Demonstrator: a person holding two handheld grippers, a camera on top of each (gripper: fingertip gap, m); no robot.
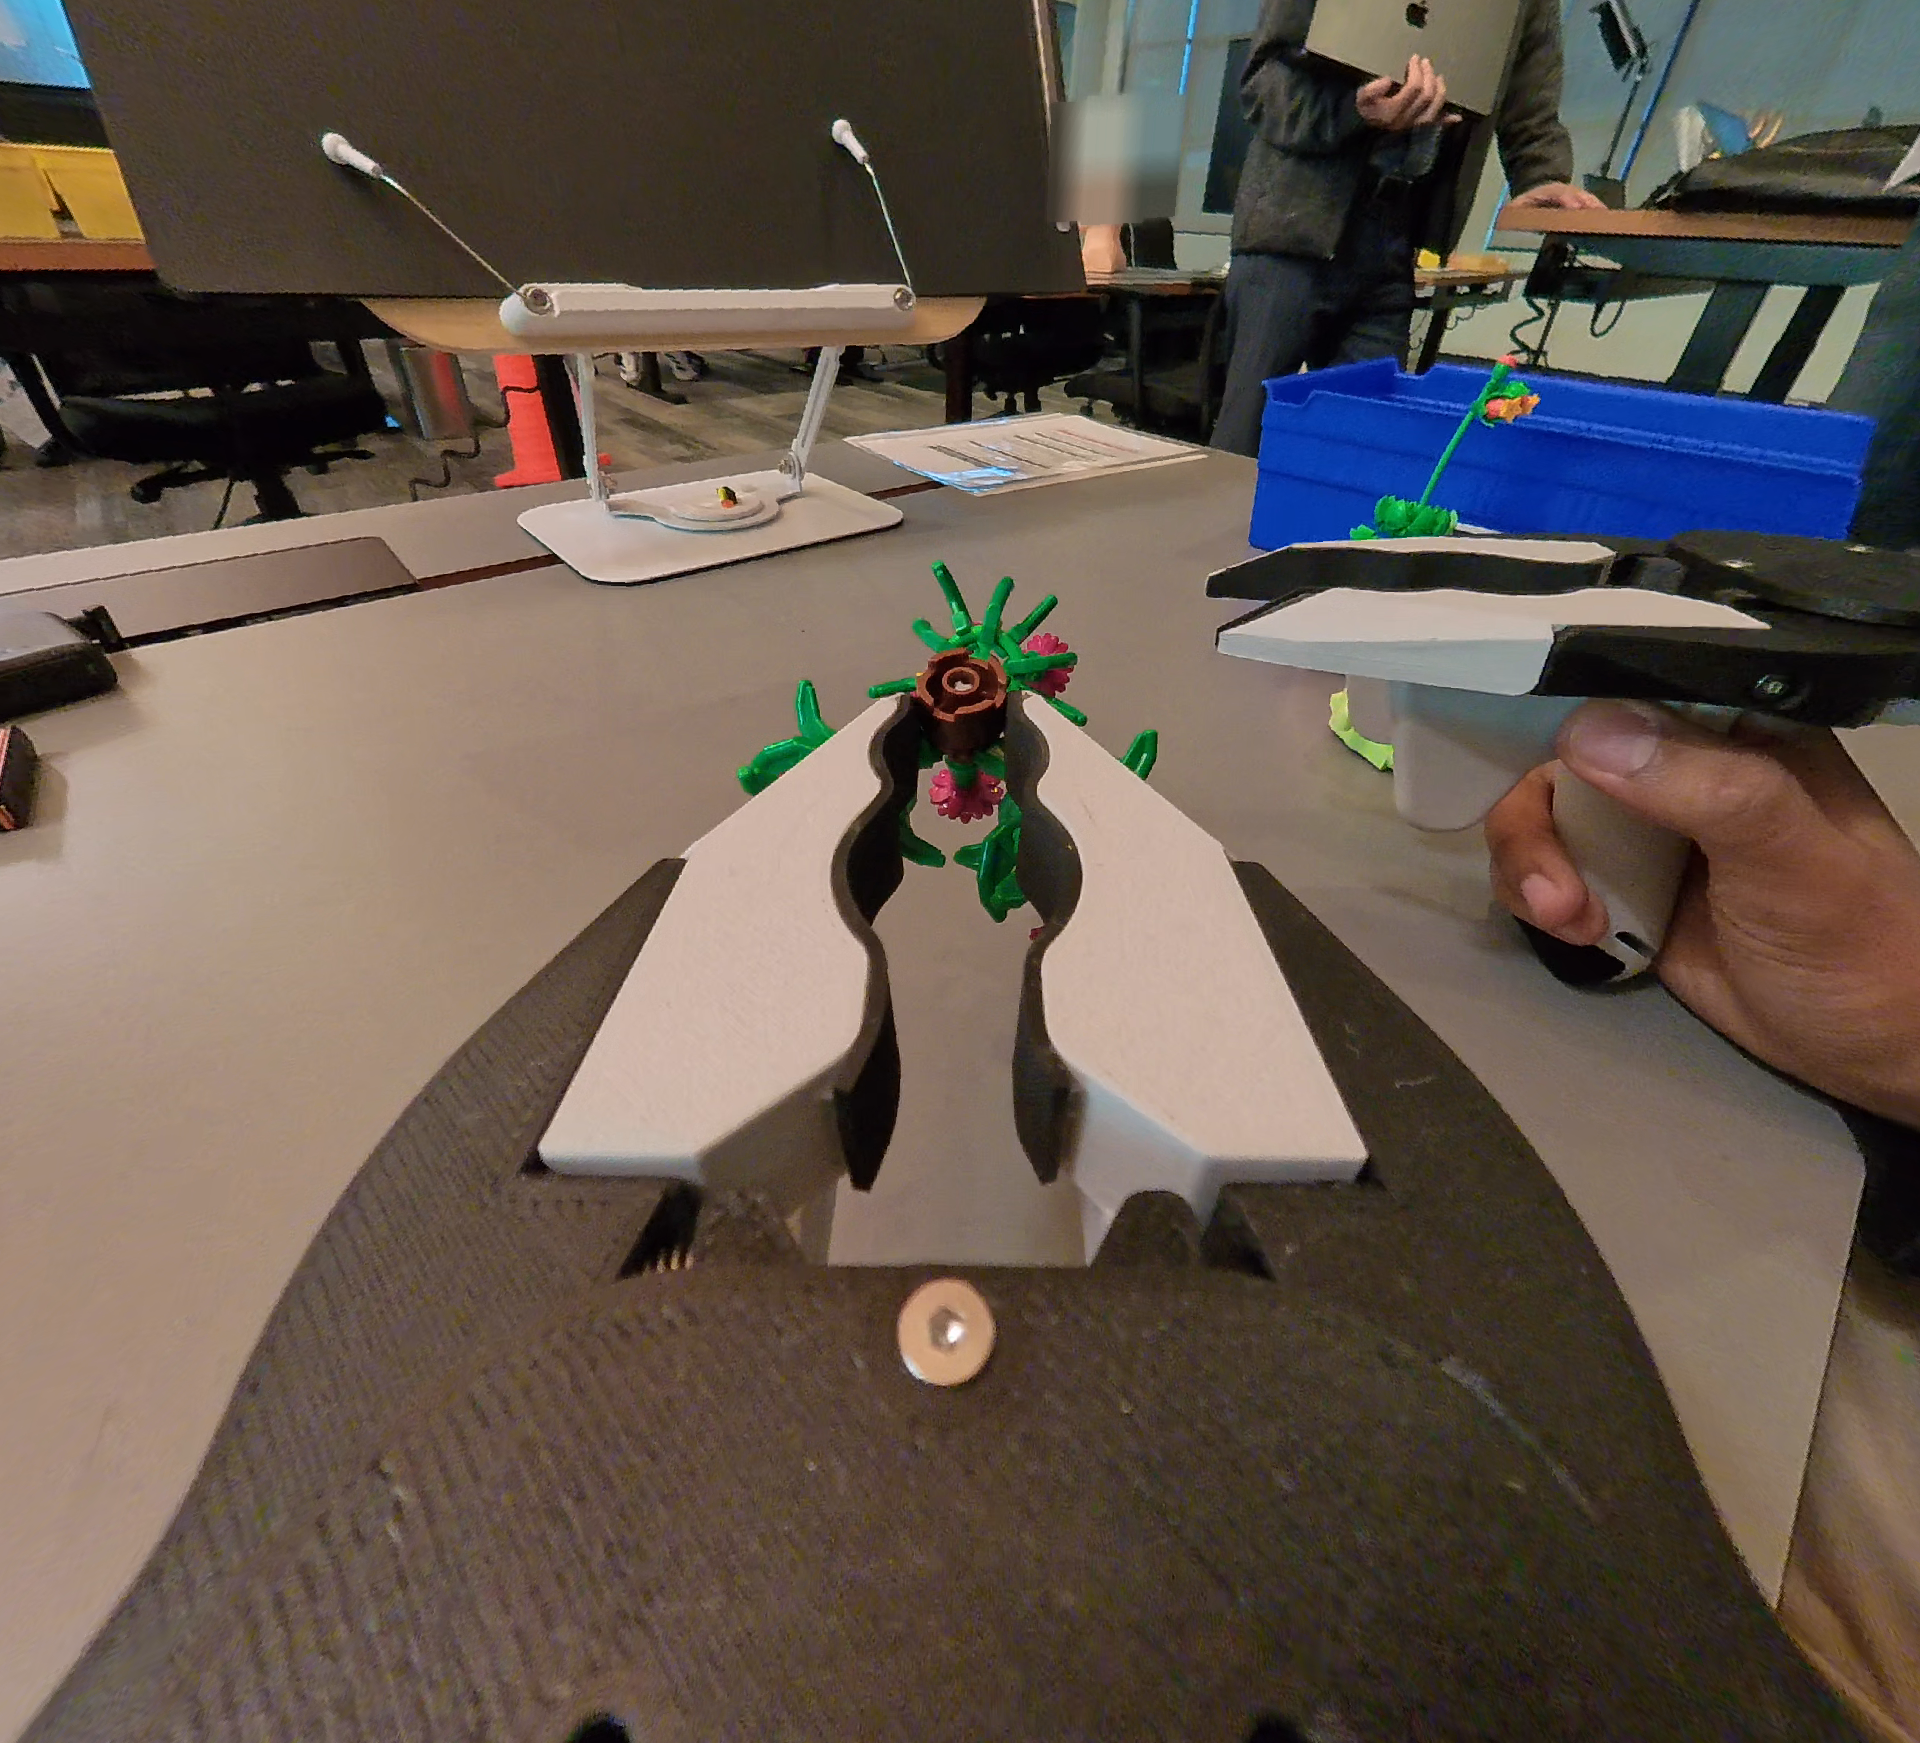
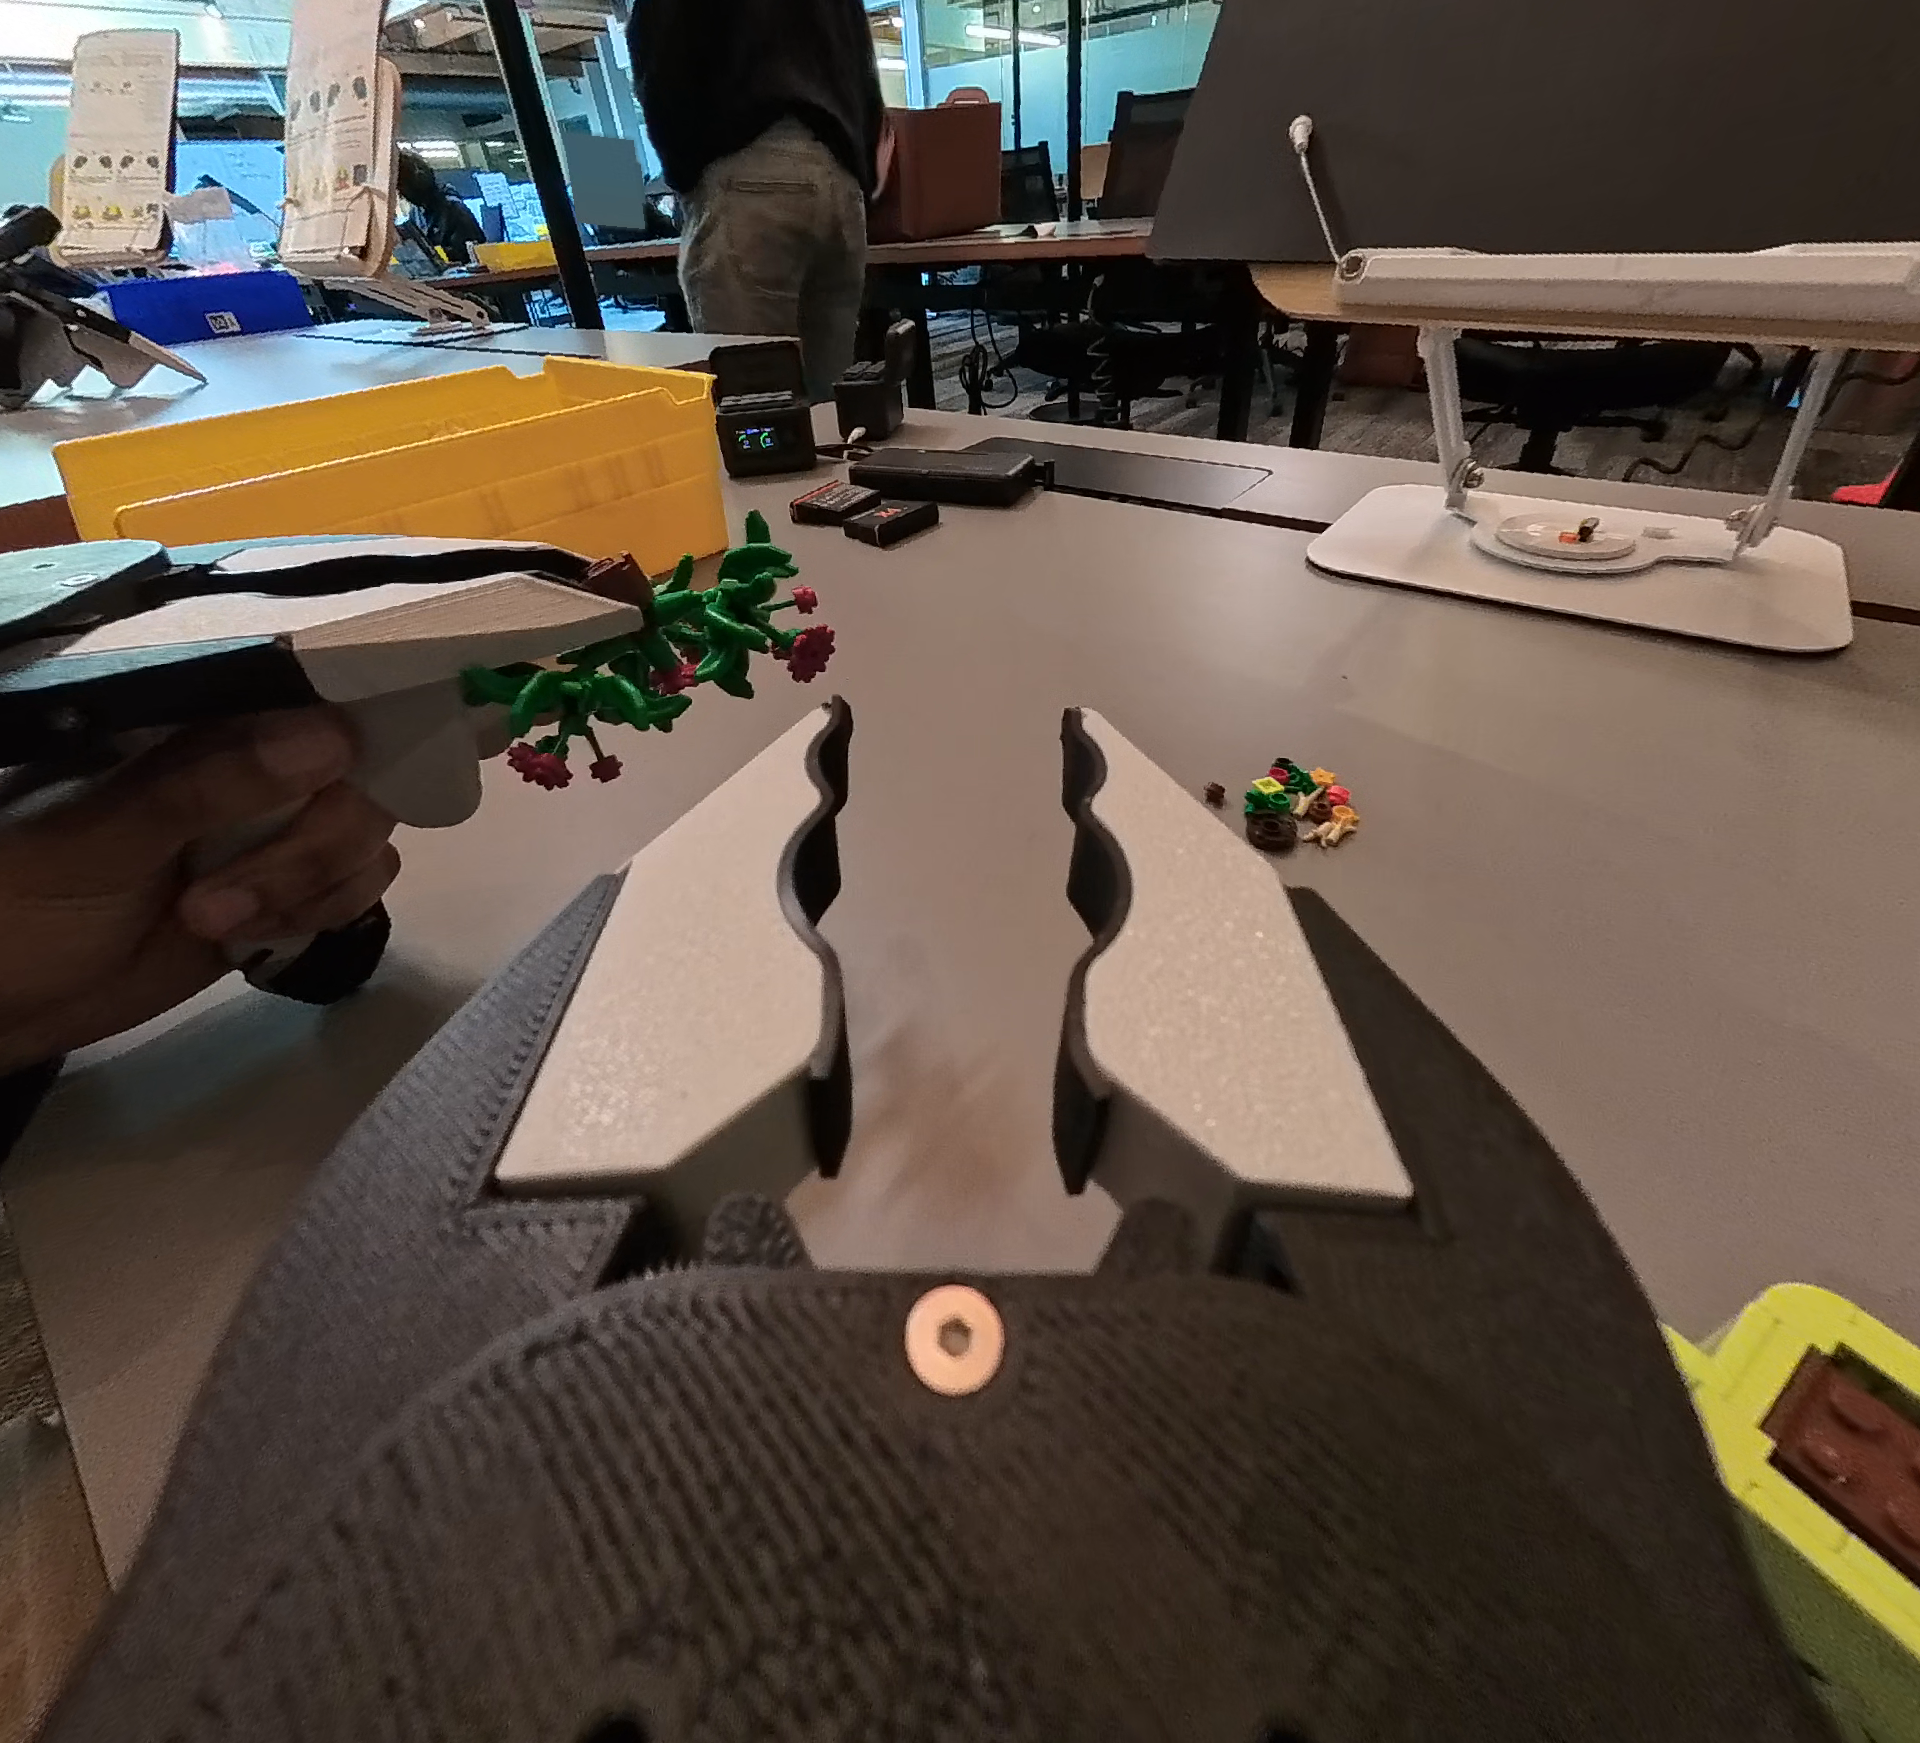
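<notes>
My left gripper (image 1: 961, 706) is shut on the brown round base (image 1: 961, 691) of a toy plant with green stems and magenta flowers (image 1: 961, 794), held above the grey table (image 1: 416, 810). In the right wrist view the left gripper (image 2: 623, 597) comes in from the left, with the plant (image 2: 675, 654) hanging from its tip. My right gripper (image 2: 945, 722) is open and empty, just right of the plant. It also shows at the right of the left wrist view (image 1: 1221, 618), held by a hand (image 1: 1766, 914). A small pile of loose coloured toy pieces (image 2: 1294, 800) lies on the table to its right.
A blue bin (image 1: 1662, 488) holding a green-stemmed flower (image 1: 1455, 457) stands at the back right. There is a yellow bin (image 2: 416, 467), black devices (image 2: 935, 472), a white book stand (image 2: 1579, 561) with a dark board, and a lime-green holder (image 2: 1787, 1485) with a brown plate. People stand behind the table.
</notes>
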